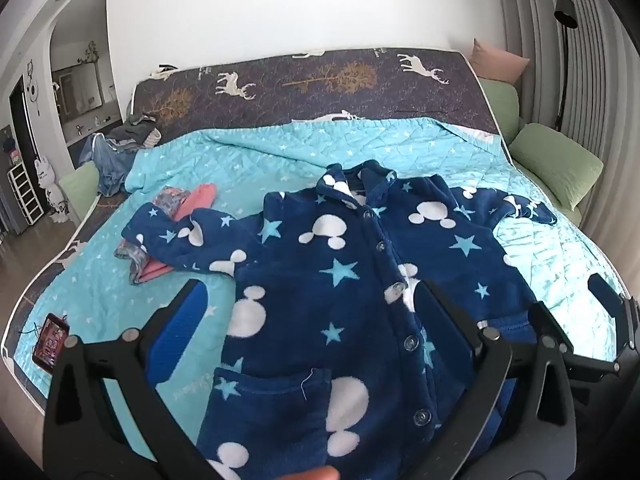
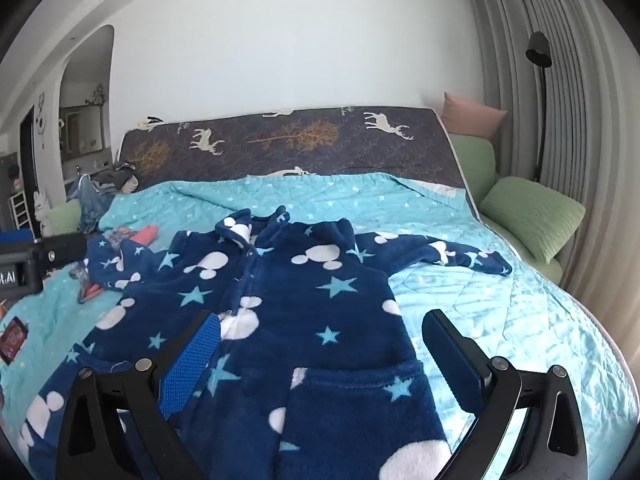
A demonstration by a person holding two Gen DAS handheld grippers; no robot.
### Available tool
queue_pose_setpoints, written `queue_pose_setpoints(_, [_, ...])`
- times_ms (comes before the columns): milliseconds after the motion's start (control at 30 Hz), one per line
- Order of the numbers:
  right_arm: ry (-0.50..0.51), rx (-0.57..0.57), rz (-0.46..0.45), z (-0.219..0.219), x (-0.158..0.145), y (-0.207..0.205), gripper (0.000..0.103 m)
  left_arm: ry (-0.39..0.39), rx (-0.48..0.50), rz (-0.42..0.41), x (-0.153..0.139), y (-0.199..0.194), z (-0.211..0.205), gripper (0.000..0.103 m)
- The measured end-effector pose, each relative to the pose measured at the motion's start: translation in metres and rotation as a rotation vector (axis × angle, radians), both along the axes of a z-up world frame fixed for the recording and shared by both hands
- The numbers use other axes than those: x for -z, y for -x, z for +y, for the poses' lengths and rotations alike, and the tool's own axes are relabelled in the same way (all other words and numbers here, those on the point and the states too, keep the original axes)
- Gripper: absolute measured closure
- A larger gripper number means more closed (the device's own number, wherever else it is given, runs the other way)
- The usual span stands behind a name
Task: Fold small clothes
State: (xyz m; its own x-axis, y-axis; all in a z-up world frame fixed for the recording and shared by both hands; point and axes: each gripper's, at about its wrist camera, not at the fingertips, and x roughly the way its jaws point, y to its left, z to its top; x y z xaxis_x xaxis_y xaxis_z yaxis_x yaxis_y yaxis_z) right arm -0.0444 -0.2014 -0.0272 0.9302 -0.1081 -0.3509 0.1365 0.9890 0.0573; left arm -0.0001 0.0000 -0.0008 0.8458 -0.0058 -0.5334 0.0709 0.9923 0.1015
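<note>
On the quilt (image 1: 260, 152), the fleece top (image 1: 320, 280) lies spread; both grippers' jaws released above its hem.

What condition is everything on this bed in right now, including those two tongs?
Navy fleece pyjama top with white mouse heads: spread flat, buttoned, sleeves out, unfolded.
Pink and grey patterned small garment: folded, partly under the top's sleeve.
Turquoise star quilt: spread, wrinkled.
Left tongs: open, above the top.
Right tongs: open, above the top.
</note>
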Motion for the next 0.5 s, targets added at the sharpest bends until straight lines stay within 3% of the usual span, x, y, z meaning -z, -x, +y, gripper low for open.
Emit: queue_pose_setpoints(500, [0.012,-0.039,0.002,0.008,-0.004,-0.003,0.000,0.008,0.003,0.056,0.019,-0.009,0.003,0.001])
